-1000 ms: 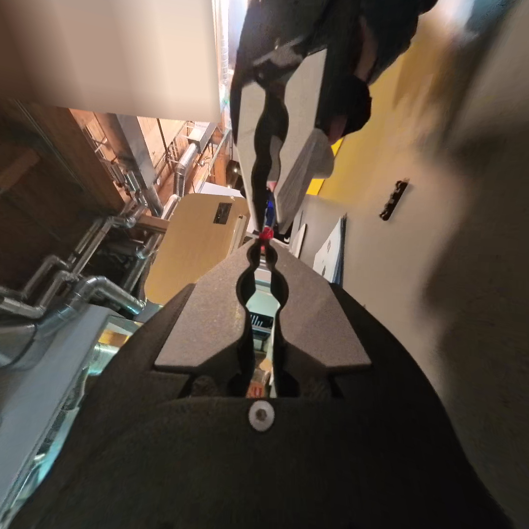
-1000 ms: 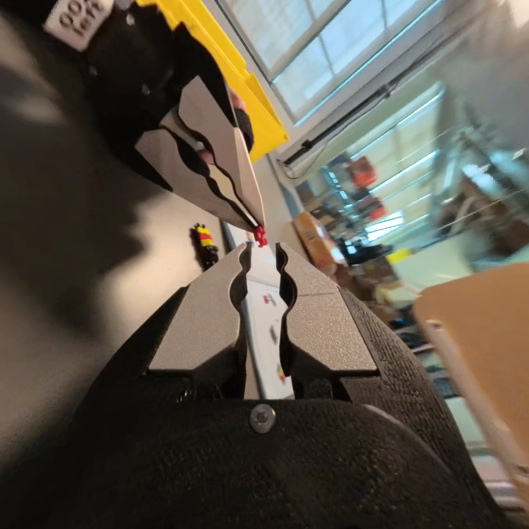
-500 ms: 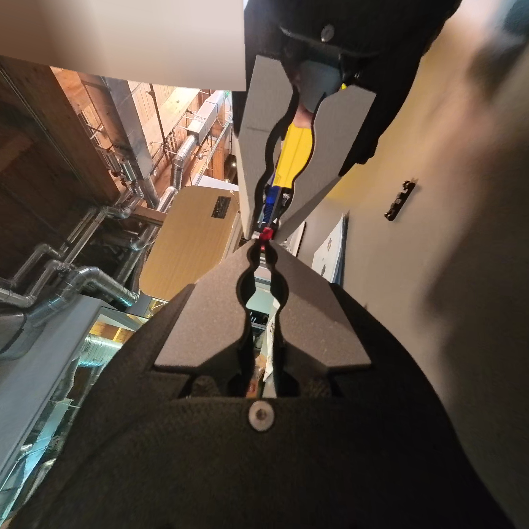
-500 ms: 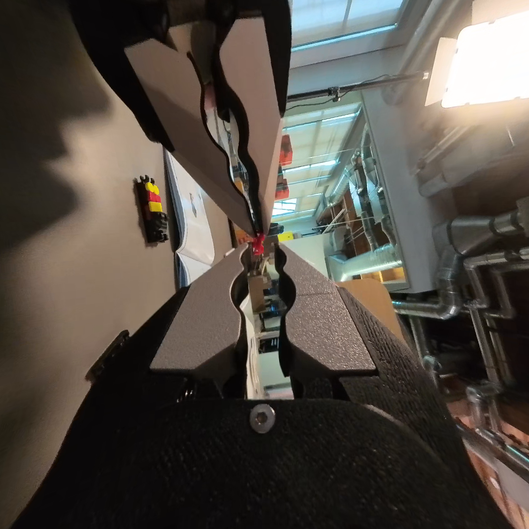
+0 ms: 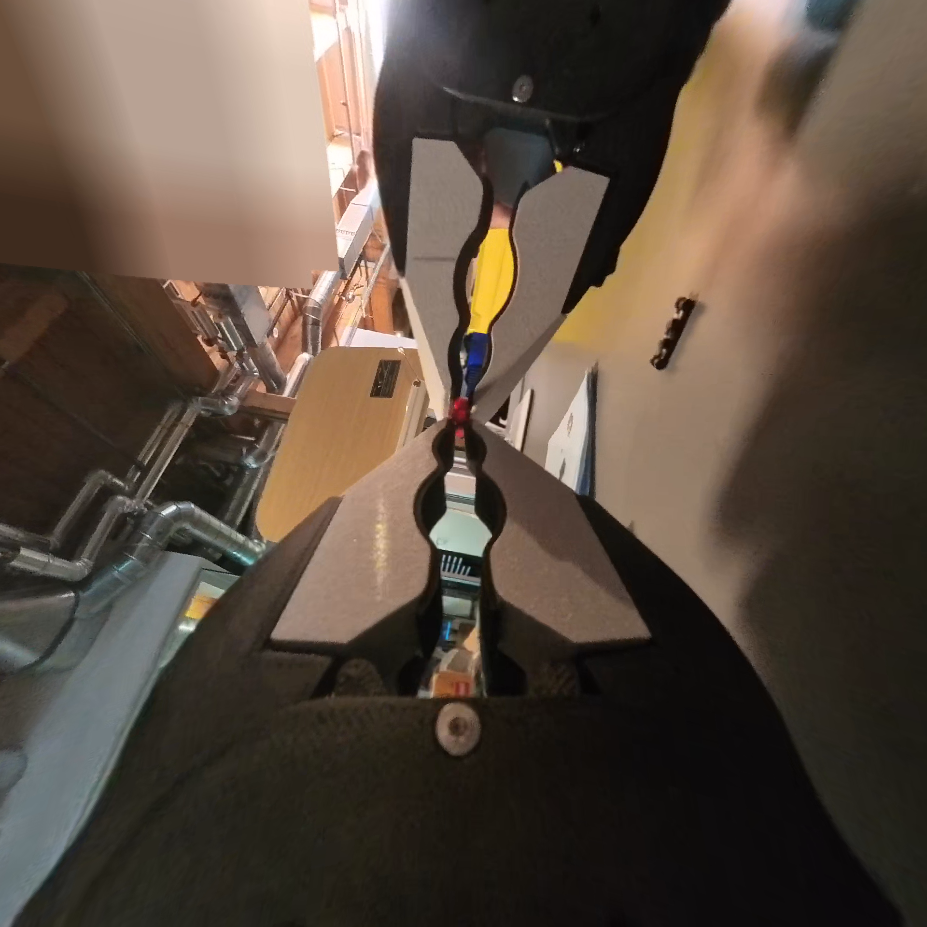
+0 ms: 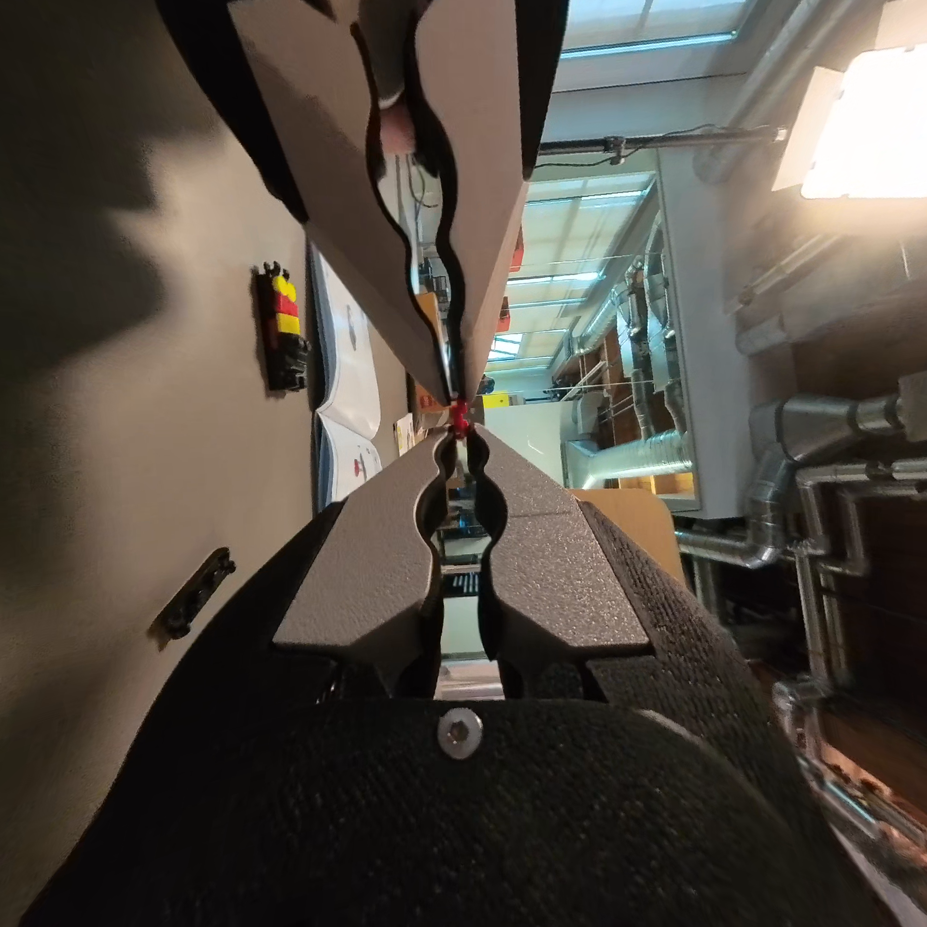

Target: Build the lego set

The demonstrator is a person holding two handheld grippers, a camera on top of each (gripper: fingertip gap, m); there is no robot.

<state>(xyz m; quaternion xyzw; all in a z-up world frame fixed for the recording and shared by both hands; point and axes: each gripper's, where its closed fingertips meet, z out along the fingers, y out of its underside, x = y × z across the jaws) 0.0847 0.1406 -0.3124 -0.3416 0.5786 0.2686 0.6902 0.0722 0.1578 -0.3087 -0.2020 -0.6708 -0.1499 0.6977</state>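
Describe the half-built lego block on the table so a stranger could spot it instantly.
On the dark table, look beside the open instruction booklet. The lego assembly lies flat there, black with yellow and red bricks on top; the other loose piece nearby is all black.

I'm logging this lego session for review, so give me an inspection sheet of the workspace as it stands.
Surface: dark matte table, shadowed.
Job's things: tiny red lego piece in the air between both claws; black-yellow-red assembly and black plate on the table; open instruction booklet.
Clutter: yellow bin behind.
Grippers: left claw shut on the red piece; right claw closed on its other end, tip to tip.
Cables: nothing seen on the table.
Surroundings: metal ducts, windows, wooden chair.
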